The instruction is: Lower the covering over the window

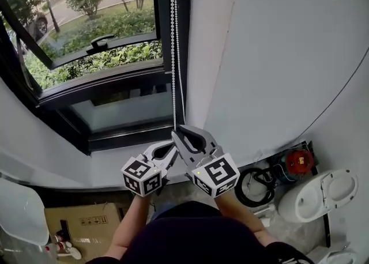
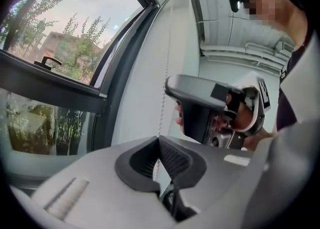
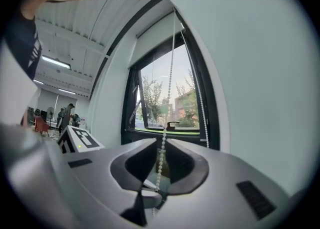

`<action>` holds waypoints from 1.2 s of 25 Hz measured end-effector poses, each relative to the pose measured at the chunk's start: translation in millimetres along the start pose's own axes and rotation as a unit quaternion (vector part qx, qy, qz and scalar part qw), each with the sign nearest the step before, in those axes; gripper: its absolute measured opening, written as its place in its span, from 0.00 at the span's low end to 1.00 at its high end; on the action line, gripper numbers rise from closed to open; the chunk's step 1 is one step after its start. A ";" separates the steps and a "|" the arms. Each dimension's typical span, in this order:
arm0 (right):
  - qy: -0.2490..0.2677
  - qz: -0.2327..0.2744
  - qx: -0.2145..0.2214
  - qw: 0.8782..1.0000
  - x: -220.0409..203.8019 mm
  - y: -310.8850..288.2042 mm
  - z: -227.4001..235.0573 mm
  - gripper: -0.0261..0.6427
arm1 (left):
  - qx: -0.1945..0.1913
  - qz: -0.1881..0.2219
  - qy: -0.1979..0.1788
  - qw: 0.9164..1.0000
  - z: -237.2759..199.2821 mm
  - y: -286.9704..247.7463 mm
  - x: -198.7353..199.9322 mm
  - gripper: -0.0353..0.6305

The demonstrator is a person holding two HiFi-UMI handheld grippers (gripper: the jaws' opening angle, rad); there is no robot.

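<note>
A white bead chain point(image 1: 173, 55) hangs down the black window frame point(image 1: 183, 38) on its right side. Both grippers meet at the chain's lower end. My right gripper point(image 1: 180, 131) is shut on the bead chain point(image 3: 163, 138), one strand running between its pads, while a second strand point(image 3: 200, 108) hangs free to the right. Just below and left, my left gripper point(image 1: 172, 146) is shut on the same chain point(image 2: 163, 98), which enters its closed tips point(image 2: 159, 139). A pale blind point(image 3: 157, 38) covers only the top of the window.
The window sash point(image 1: 86, 55) is tilted open, with a handle point(image 1: 101, 41). On the floor lie a cardboard box point(image 1: 81, 222), a coiled black cable point(image 1: 253, 185), a red device point(image 1: 298, 162) and a white fixture point(image 1: 323, 193). A white wall point(image 1: 277, 55) stands to the right.
</note>
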State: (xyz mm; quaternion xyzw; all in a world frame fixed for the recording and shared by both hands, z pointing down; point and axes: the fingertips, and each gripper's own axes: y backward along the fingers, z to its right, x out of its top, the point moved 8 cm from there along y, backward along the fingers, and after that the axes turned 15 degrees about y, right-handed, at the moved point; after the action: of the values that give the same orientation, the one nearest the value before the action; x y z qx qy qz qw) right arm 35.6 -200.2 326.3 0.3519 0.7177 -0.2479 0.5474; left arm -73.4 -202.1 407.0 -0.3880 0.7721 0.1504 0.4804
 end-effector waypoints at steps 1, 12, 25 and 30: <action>-0.001 -0.002 0.004 1.000 -1.0 1.1 -1.4 0.06 | 0.003 -0.008 0.007 1.000 1.9 0.0 -9.3 0.07; -0.028 -0.004 0.008 1.000 -10.4 12.5 -6.0 0.06 | 0.030 -0.039 0.036 0.998 5.4 5.6 -67.0 0.07; 0.000 -0.036 0.027 0.999 -13.2 -16.4 -31.2 0.06 | -0.005 -0.006 0.015 1.000 -21.7 31.7 -77.1 0.07; -0.040 -0.045 0.015 0.998 -18.4 -21.3 -44.0 0.06 | -0.051 -0.009 0.066 0.996 -41.1 54.7 -85.5 0.07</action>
State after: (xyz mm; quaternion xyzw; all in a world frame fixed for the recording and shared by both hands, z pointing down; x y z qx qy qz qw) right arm -5.1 -185.3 355.6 0.3169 0.7069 -0.2970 0.5582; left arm -119.4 -152.3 493.0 -0.4282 0.7897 0.1595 0.4094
